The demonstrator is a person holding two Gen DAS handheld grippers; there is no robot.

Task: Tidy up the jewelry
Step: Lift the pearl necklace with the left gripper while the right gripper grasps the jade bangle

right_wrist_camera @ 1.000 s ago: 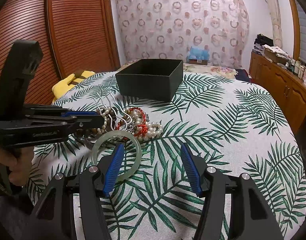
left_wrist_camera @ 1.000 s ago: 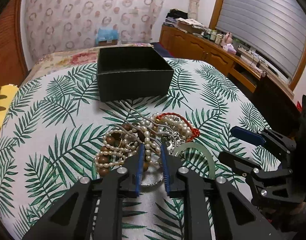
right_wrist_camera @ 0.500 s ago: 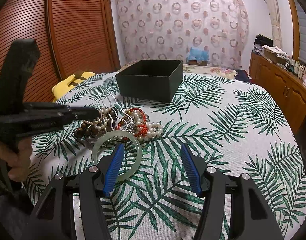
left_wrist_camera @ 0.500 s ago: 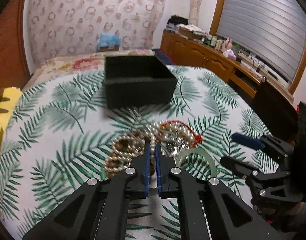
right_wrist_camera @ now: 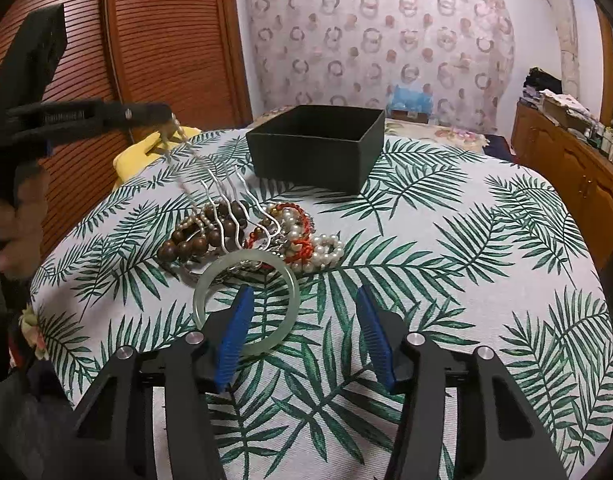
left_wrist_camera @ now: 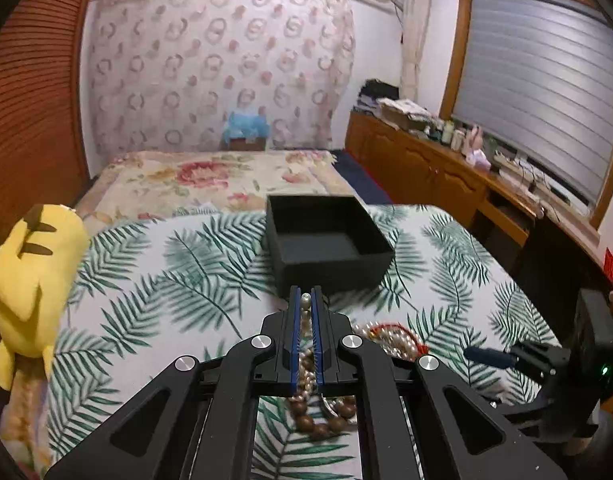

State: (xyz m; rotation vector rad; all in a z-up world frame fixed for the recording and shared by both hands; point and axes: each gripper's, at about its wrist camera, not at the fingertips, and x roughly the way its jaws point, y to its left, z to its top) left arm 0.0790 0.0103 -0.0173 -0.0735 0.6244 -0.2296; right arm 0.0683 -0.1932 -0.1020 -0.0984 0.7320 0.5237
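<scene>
Nearest, at the right tongs (right_wrist_camera: 302,320), spread wide with nothing between the blue pads and held low over the leaf-print cloth (right_wrist_camera: 446,280). Just under and past its left finger, the pale green bangle (right_wrist_camera: 284,276), flat on the cloth, near rim hidden by that finger. Beyond the bangle, straight ahead of the open jaws, a tangled pile: brown beads (right_wrist_camera: 190,242) to the left, a red bracelet (right_wrist_camera: 302,240) and pearls (right_wrist_camera: 330,248) to the right. Up and to the left of all this, at the left tongs (right_wrist_camera: 168,114), clenched on the pearl top of the comb (right_wrist_camera: 222,196) and held level above the cloth by a hand (right_wrist_camera: 16,220) wrapped round the grip. Slanting down from those shut tips toward the pile, the wavy silver prongs; cannot tell whether clear of the beads or resting among them. Seen along the left tongs (left_wrist_camera: 305,292) themselves, one pearl of the comb (left_wrist_camera: 305,303) pinched between the pads, beads (left_wrist_camera: 322,424) below them. Farther, dead ahead of both pairs, the open black box (right_wrist_camera: 318,152). Off to the left of the left tongs, a yellow plush (left_wrist_camera: 34,264).
</scene>
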